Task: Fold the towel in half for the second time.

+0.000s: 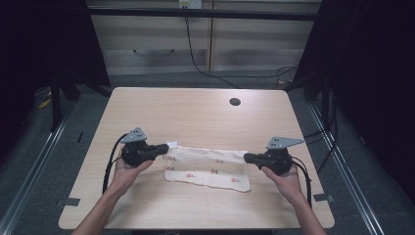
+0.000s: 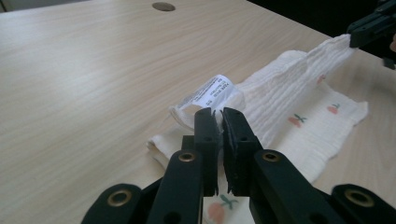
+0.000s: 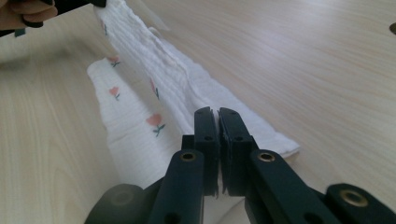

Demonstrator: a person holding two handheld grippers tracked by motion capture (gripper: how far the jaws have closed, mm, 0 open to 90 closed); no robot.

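From above, the cloth point(image 1: 208, 167) lies mid-table with its long axis running side to side between my hands: my left gripper point(image 1: 164, 149) pinches its far-left corner, my right gripper point(image 1: 248, 157) its far-right corner, neither one nearer.

Along my left gripper point(image 2: 218, 115), the jaws are clamped on the corner by the label point(image 2: 208, 91); the cloth stretches away rightward.

Along my right gripper point(image 3: 218, 114), the jaws are closed on the cloth point(image 3: 154, 88), which runs up and left toward my other hand.

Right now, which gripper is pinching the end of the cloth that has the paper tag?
The left gripper. The white label sticks out just past its fingers on the white flower-printed cloth; the right gripper holds the plain end.
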